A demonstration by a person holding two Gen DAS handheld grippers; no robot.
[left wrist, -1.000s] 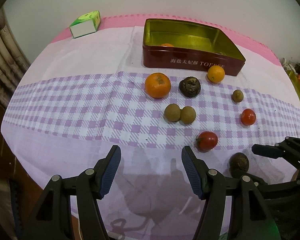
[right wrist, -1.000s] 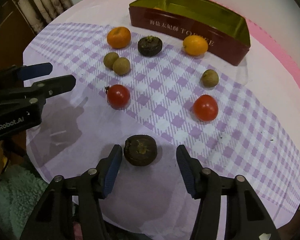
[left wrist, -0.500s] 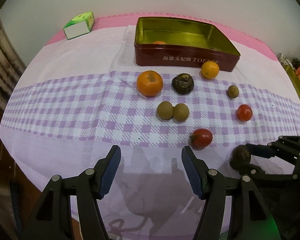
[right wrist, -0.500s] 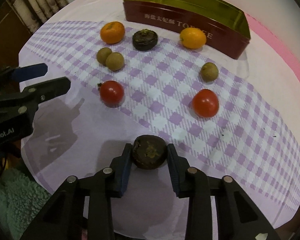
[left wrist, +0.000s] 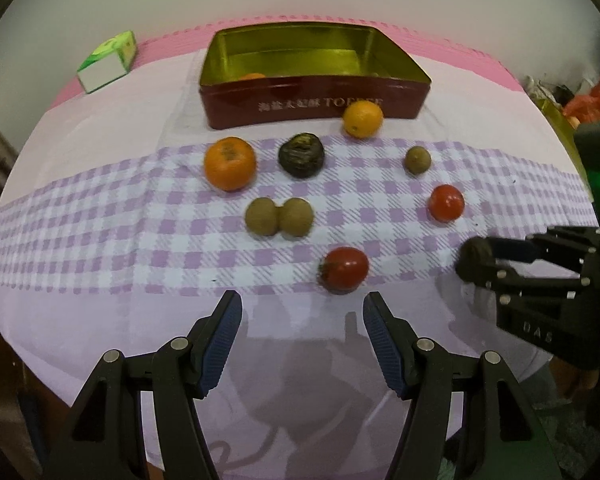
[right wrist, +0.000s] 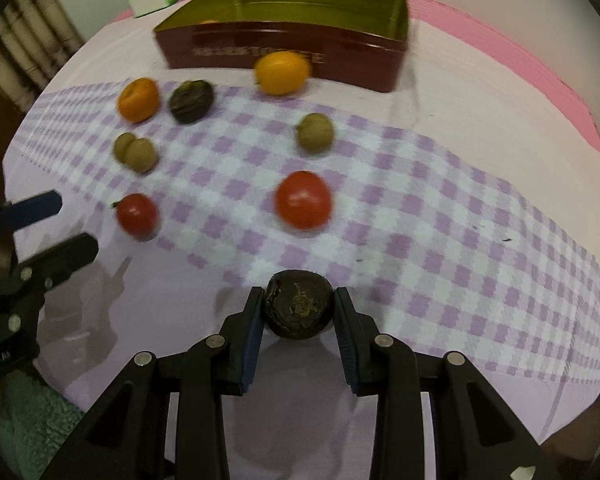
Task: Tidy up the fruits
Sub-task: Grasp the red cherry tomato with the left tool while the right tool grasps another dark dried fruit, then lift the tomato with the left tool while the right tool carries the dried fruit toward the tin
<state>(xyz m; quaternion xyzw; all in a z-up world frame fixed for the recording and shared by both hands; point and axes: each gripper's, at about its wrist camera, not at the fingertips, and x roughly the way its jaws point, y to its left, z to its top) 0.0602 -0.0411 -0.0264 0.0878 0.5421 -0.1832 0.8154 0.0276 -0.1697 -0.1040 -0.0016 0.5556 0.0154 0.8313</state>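
My right gripper (right wrist: 299,312) is shut on a dark brown fruit (right wrist: 299,309) and holds it above the cloth; it also shows in the left wrist view (left wrist: 474,260). My left gripper (left wrist: 302,340) is open and empty over the near plain cloth, just short of a red tomato (left wrist: 344,269). A red tin with a gold inside (left wrist: 314,76) stands at the back with an orange fruit (left wrist: 252,77) in it. On the checked cloth lie a large orange (left wrist: 230,163), another dark fruit (left wrist: 301,155), a small orange (left wrist: 362,119), two touching brown fruits (left wrist: 279,216), one brown fruit (left wrist: 418,159) and a second tomato (left wrist: 446,202).
A green and white carton (left wrist: 108,62) lies at the back left. A pink mat edge (left wrist: 460,46) runs behind the tin. Curtains (right wrist: 24,52) hang at the left. The table's near edge is below my left gripper.
My right gripper closed on the dark fruit and lifted it forward over the cloth. My left gripper stayed open and shifted slightly toward the fruits.
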